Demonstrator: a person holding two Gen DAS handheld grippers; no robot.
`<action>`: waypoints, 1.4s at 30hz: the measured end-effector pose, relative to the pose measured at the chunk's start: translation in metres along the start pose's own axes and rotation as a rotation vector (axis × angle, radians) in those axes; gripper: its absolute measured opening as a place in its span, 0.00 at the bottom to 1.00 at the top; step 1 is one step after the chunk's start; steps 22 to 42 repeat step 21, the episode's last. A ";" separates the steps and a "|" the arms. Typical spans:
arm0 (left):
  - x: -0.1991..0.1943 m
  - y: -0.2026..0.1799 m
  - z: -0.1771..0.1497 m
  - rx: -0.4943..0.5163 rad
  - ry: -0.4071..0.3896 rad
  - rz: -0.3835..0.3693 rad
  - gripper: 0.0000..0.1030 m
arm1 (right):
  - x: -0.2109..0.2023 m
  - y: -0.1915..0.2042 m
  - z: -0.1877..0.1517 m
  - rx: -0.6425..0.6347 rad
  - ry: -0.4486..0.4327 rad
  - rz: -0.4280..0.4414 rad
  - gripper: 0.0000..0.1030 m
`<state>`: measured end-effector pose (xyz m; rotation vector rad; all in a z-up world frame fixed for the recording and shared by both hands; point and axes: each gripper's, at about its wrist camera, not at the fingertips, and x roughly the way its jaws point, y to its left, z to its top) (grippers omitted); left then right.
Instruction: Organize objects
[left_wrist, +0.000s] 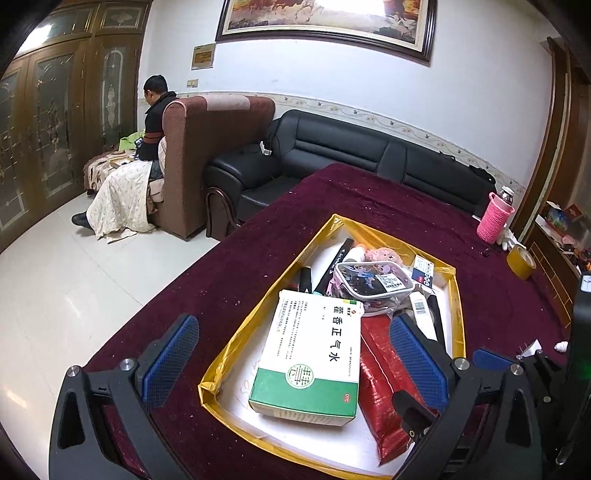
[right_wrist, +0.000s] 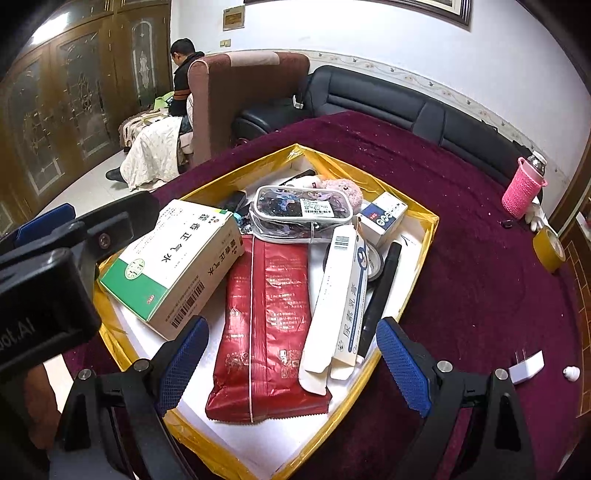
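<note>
A shallow box with yellow-taped rim (left_wrist: 236, 332) (right_wrist: 424, 236) sits on the maroon tablecloth, filled with items. A green-and-white medicine box (left_wrist: 310, 354) (right_wrist: 173, 258) lies at its left, a red foil packet (left_wrist: 384, 387) (right_wrist: 269, 328) beside it. A clear zip pouch (left_wrist: 373, 280) (right_wrist: 299, 214), a long white tube carton (right_wrist: 343, 299), a small blue-white box (right_wrist: 382, 218) and a pink plush (right_wrist: 343, 190) lie further in. My left gripper (left_wrist: 295, 354) is open above the medicine box. My right gripper (right_wrist: 291, 354) is open above the red packet. Neither holds anything.
A pink-sleeved bottle (left_wrist: 495, 218) (right_wrist: 522, 188) and a roll of brown tape (left_wrist: 521, 262) (right_wrist: 548, 249) stand at the table's far right. A small white piece (right_wrist: 526, 367) and cap (right_wrist: 570, 373) lie on the cloth at right. A black sofa (left_wrist: 332, 147) and a seated person (left_wrist: 155, 118) are behind.
</note>
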<state>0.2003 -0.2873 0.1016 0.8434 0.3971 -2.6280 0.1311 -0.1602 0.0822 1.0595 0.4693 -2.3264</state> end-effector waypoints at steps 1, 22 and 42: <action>0.000 -0.001 0.000 0.005 -0.001 -0.002 1.00 | 0.000 0.000 0.000 0.000 0.000 0.000 0.93; 0.007 -0.011 -0.007 0.026 0.069 0.033 1.00 | 0.005 -0.003 -0.001 0.008 0.004 0.000 0.92; 0.007 -0.011 -0.007 0.026 0.069 0.033 1.00 | 0.005 -0.003 -0.001 0.008 0.004 0.000 0.92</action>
